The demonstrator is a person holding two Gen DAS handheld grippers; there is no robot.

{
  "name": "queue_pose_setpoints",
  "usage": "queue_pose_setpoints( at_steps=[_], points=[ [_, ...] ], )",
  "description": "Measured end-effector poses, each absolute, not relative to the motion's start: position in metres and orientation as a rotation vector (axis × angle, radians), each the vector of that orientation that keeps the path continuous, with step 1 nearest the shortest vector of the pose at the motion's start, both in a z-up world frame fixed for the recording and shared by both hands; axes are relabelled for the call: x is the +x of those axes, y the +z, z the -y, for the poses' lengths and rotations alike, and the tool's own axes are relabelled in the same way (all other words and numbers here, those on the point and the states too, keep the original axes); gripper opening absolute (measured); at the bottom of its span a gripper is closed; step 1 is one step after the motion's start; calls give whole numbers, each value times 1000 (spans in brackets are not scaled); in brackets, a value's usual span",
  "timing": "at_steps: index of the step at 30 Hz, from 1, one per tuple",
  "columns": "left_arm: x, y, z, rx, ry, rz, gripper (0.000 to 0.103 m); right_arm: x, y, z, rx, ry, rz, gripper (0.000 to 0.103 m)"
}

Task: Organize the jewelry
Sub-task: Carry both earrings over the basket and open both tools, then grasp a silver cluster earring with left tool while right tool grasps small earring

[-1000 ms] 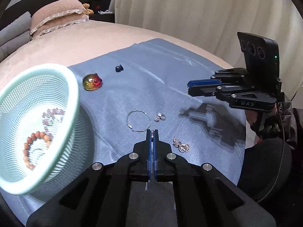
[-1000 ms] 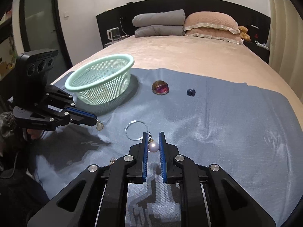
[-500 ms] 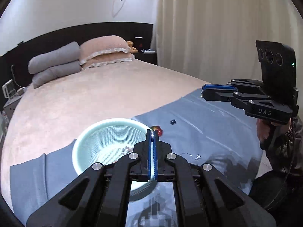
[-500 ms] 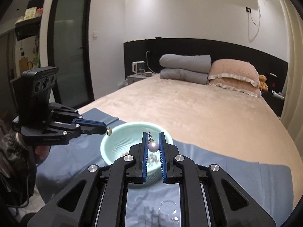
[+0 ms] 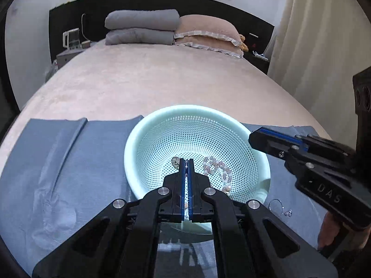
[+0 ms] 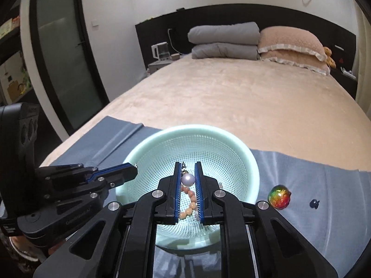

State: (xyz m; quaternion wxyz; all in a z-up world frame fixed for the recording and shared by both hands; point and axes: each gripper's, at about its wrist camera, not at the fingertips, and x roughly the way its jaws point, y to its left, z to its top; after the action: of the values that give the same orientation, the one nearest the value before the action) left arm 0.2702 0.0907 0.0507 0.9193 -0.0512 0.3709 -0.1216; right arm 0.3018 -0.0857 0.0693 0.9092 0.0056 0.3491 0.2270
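- The bed (image 6: 231, 97), under a beige cover, carries everything; grey and pink pillows (image 6: 252, 41) are stacked at its head edge.
- A blue cloth (image 5: 69, 162) lies across the bed's near edge.
- A mint mesh basket (image 5: 162, 120) stands on the cloth, about midway along that near edge.
- The left gripper (image 5: 186, 162) hangs over the basket, jaws clenched tight; a small silver piece (image 5: 175, 162) shows at the tip, but whether it is pinched there I cannot tell.
- The right gripper (image 6: 187, 164) also hangs over the basket, jaws grasping a pearl earring (image 6: 187, 179).
- A pale bead bracelet (image 5: 216, 168) lies on the basket's floor, and an orange bead bracelet (image 6: 189, 202) beside it.
- A rainbow-coloured charm (image 6: 279, 195) lies on the cloth just right of the basket, with a small dark blue bead (image 6: 314, 203) further right.
- A thin hoop (image 5: 276, 205) and tiny rings (image 5: 288, 213) lie on the cloth at the basket's near right.
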Motion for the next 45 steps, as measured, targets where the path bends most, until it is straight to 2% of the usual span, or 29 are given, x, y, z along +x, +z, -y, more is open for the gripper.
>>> queue_pose_setpoints(
  at_steps=[9,10,12,13,15,17,18,19,20,21,22,23,26,34,36,38,40,42,45],
  points=[
    [276,32,-94,-130,-250,-784,2,310,44,97,76,444,-777,14],
    [275,33,-95,-131,-256,-779,5,310,44,99,80,443,-778,14],
    [271,35,-96,-129,-257,-765,21,311,46,103,91,449,-775,18],
    [269,38,-97,-119,-257,-757,28,310,47,105,94,451,-772,25],
    [261,43,-98,-95,-283,-724,37,305,52,112,83,452,-758,33],
    [250,49,-99,-56,-310,-682,55,299,59,123,76,462,-735,40],
    [243,53,-99,-34,-329,-656,59,295,63,130,76,455,-724,52],
    [237,55,-98,-12,-358,-635,68,291,67,138,78,445,-713,69],
    [230,57,-96,19,-407,-625,80,285,71,147,74,420,-695,77],
    [224,59,-92,54,-462,-622,85,281,74,154,63,394,-675,91],
    [216,60,-88,89,-517,-612,94,275,76,162,45,378,-654,90],
    [207,61,-84,116,-565,-595,97,270,76,168,26,376,-648,90],
    [189,58,-69,164,-737,-577,97,255,70,189,-37,372,-659,89],
    [181,18,-4,250,-1012,-688,97,209,29,224,-183,507,-723,88],
    [176,8,16,305,-1051,-694,94,205,17,228,-198,529,-763,87],
    [173,-2,36,343,-1101,-726,87,205,4,230,-201,532,-804,87],
    [171,-12,51,377,-1130,-753,84,210,-9,232,-189,545,-850,73],
    [167,-22,61,406,-1143,-769,82,216,-22,232,-178,539,-893,70],
    [164,-33,71,418,-1164,-802,75,220,-34,229,-175,553,-903,59]
  ],
)
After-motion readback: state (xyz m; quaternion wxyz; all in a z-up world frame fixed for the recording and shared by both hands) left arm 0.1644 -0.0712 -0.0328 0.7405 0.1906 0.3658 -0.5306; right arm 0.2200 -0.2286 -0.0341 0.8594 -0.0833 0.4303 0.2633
